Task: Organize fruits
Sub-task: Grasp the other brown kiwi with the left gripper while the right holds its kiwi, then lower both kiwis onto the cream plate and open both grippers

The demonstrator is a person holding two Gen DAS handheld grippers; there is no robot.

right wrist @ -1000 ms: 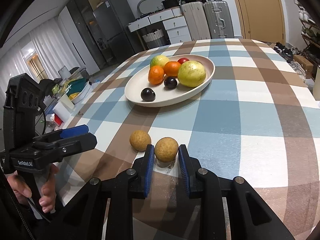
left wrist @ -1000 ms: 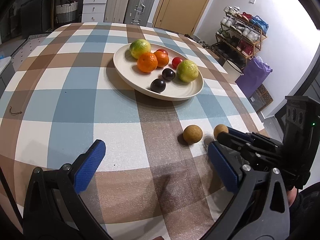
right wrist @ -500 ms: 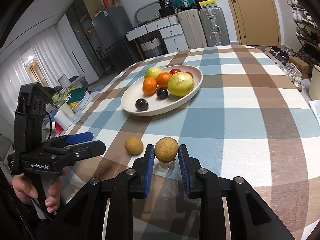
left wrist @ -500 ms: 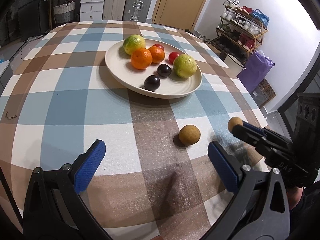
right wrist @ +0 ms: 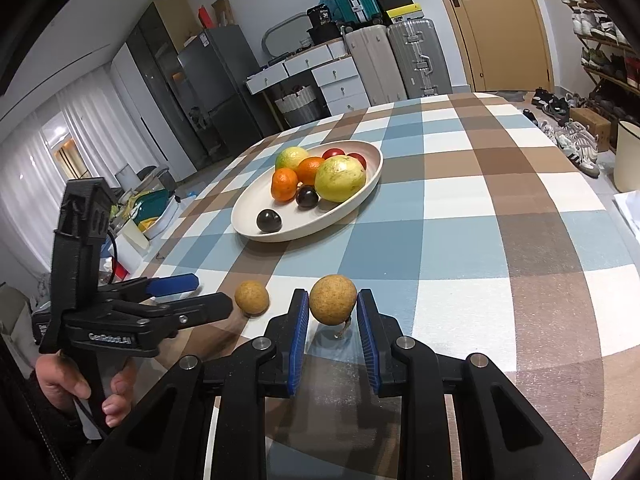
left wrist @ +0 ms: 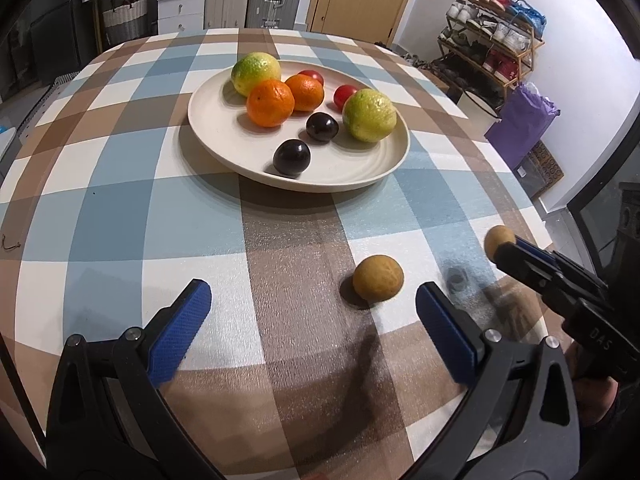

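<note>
Step in hand: carrying a loose fruit to the plate. The right gripper (right wrist: 333, 322) has its fingers narrowed onto a small tan fruit (right wrist: 333, 299), which sits pinched between the blue pads, lower centre of the right wrist view. Its shadow on the tabletop (right wrist: 460, 216) below suggests it is lifted clear, though I cannot be sure.

The left gripper (left wrist: 310, 326) has its fingers spread wide and holds nothing. A second tan fruit (left wrist: 377, 284) lies on the tabletop between them, nearer the right-hand finger, touching neither.

The cream plate (left wrist: 208, 136), upper centre of the left wrist view, already carries two green-yellow citrus, two oranges, two dark plums and two red fruits.

Next move, as I judge it: bring the held fruit over the plate's near rim and release low onto the bare patch beside the front plum, so it does not roll. Then close the left fingers on the second fruit.

View differences: the left wrist view shows the bare patch on the plate and the right gripper from the side. The right wrist view shows the pad contact, and the hand (right wrist: 80, 388) on the left gripper's handle.
</note>
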